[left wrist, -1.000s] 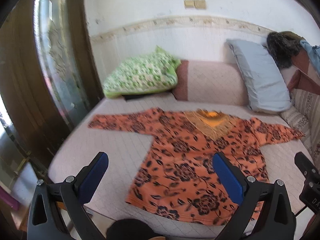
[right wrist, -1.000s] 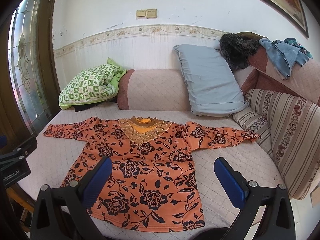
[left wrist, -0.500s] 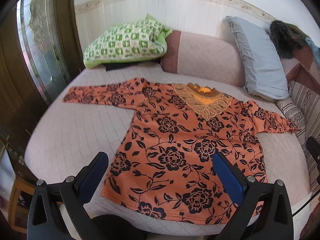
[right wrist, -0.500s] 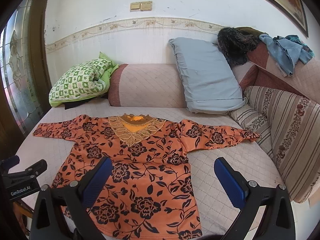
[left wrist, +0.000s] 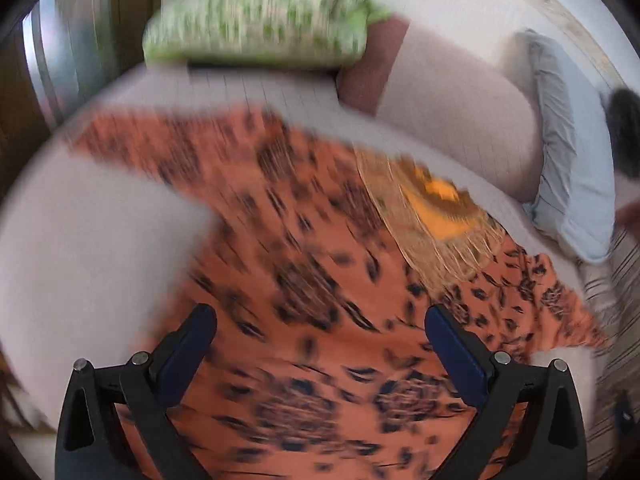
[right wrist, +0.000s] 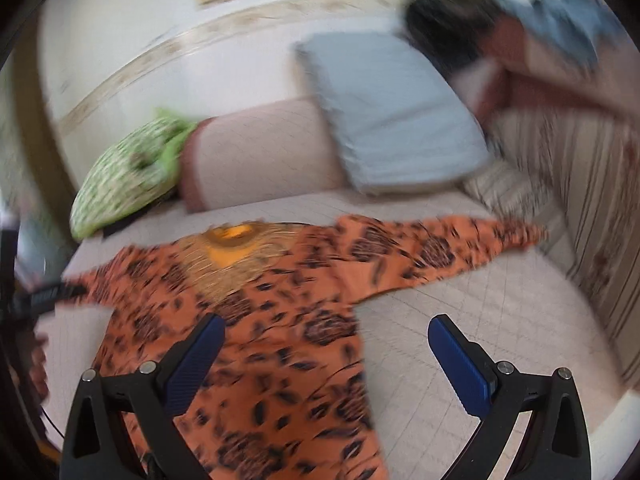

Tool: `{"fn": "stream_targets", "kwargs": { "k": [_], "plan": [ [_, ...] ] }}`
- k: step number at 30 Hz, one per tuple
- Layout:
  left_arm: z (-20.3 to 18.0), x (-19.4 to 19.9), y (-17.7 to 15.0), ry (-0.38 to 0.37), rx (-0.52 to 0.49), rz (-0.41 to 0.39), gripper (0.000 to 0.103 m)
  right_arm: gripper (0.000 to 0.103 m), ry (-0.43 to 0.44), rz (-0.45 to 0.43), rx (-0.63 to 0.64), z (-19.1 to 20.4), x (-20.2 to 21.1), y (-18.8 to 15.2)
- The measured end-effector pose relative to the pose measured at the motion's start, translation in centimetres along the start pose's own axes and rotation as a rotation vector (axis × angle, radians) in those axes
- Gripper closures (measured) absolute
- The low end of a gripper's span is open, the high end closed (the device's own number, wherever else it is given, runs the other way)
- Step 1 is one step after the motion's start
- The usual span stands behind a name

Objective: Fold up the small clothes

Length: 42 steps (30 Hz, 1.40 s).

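Note:
An orange blouse with black flowers lies flat, front up, on the pale quilted daybed, sleeves spread to both sides. Its gold lace collar points to the back. My left gripper is open and empty, low over the blouse's left body. My right gripper is open and empty over the blouse's right side, near the right armpit; its right finger is over bare mattress. Both views are motion-blurred.
A green patterned pillow and a pink bolster lie at the back, a grey-blue pillow leans beside them. A striped cushion lines the right side. A wooden door stands at the left.
Both grippers have moved forward and down toward the blouse, which now fills more of each view. Both stay open and empty. The blouse has not moved.

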<state>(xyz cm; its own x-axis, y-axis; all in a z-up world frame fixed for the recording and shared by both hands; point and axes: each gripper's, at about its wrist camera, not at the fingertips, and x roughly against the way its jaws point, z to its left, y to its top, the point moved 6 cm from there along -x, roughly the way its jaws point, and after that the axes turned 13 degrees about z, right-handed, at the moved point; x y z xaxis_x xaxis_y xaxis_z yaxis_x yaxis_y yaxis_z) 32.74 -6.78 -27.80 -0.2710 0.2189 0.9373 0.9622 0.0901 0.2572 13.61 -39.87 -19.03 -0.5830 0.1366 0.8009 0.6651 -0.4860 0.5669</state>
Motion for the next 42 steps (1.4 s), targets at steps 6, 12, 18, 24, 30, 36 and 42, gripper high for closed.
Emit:
{"fn": "stream_targets", "kwargs": {
  "k": [6,12,18,24,30,36,42],
  "plan": [
    [-3.1,-2.4,0.7,0.094,-0.076,-0.117,0.001,0.000,0.006,-0.005,-0.385,-17.8,-7.3,4.4],
    [-5.9,-4.0,2.0,0.036,-0.146,-0.152,0.001,0.001,0.071,-0.035,-0.678,-28.7,-12.8,8.3],
    [-7.3,-6.2,2.0,0.086,-0.225,-0.123,0.001,0.027,0.143,-0.025,-0.800,-30.8,-18.0,11.7],
    [-6.0,-6.4,2.9,0.148,-0.220,-0.112,0.001,0.097,0.105,0.012,-0.823,-29.3,-19.4,13.3],
    [-2.2,-3.4,5.2,0.255,-0.170,-0.210,0.001,0.097,0.212,-0.127,-0.490,-16.5,-12.1,19.5],
    [4.4,-0.2,7.9,0.346,-0.035,-0.320,0.001,0.097,0.418,-0.124,-0.260,1.3,-8.4,22.5],
    [11.4,1.0,9.7,0.361,0.110,-0.323,0.001,0.097,0.530,-0.042,-0.092,19.5,-9.2,18.9]
  ]
}}
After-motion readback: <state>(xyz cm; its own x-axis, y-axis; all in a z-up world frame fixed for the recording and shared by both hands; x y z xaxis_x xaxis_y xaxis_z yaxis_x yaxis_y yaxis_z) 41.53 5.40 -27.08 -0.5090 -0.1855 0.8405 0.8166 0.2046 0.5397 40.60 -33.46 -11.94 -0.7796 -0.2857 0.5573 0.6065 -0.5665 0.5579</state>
